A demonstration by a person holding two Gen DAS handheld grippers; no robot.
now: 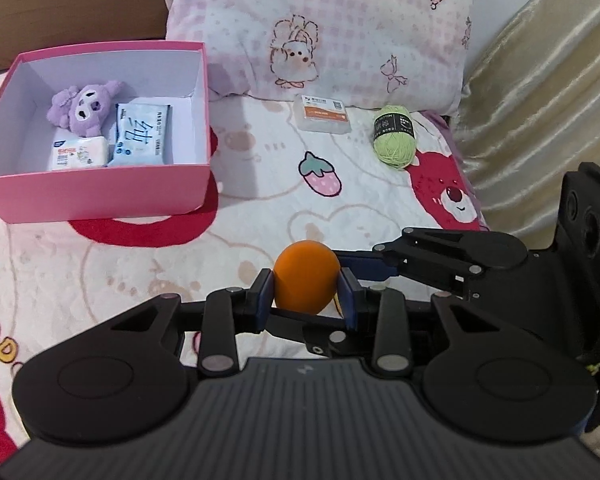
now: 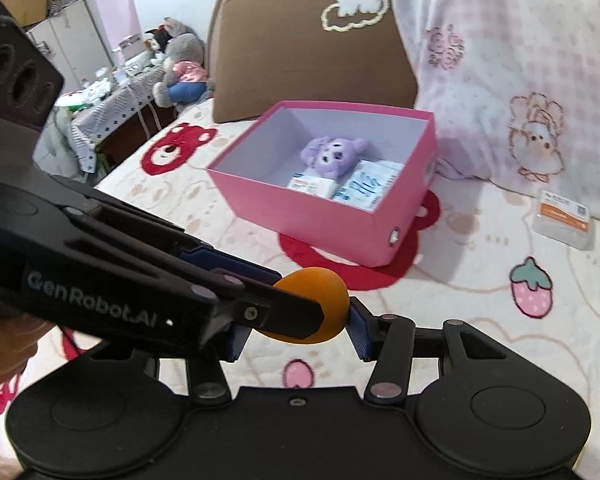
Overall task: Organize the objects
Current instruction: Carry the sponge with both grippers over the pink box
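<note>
**Clerk:** Orange, smooth, rounded: item one, the orange ball [image 1: 306,278]. You have it pinched between the blue pads of your left hand-held gripper [image 1: 306,294], and your right hand-held gripper [image 2: 295,330] is pressed on it too, coming in crosswise from the side. It sits clear of the bed [image 1: 139,264], directly ahead of both sets of fingers.

**Checker:** And the destination?

**Clerk:** Item two, pink box [image 1: 99,192], open-topped, ahead and to the left of your left hand-held gripper, well apart from the ball. Already inside: purple plush [image 1: 81,108], blue tissue pack [image 1: 141,136], small white pack [image 1: 79,154].

**Checker:** Still loose?

**Clerk:** Green yarn ball [image 1: 394,140] and clear plastic case [image 1: 326,114], both ahead and to the right, near the pillow [image 1: 320,28].

**Checker:** Risks?

**Clerk:** Two grips on one round, slick surface. If your hands drift apart or twist out of step, I judge the ball could squirt out and roll across the soft bedding. Loosen one hand too abruptly and the other's hold, low on the curve, may slip. Carrying it low risks clipping the box's near wall and shoving the box.
</note>
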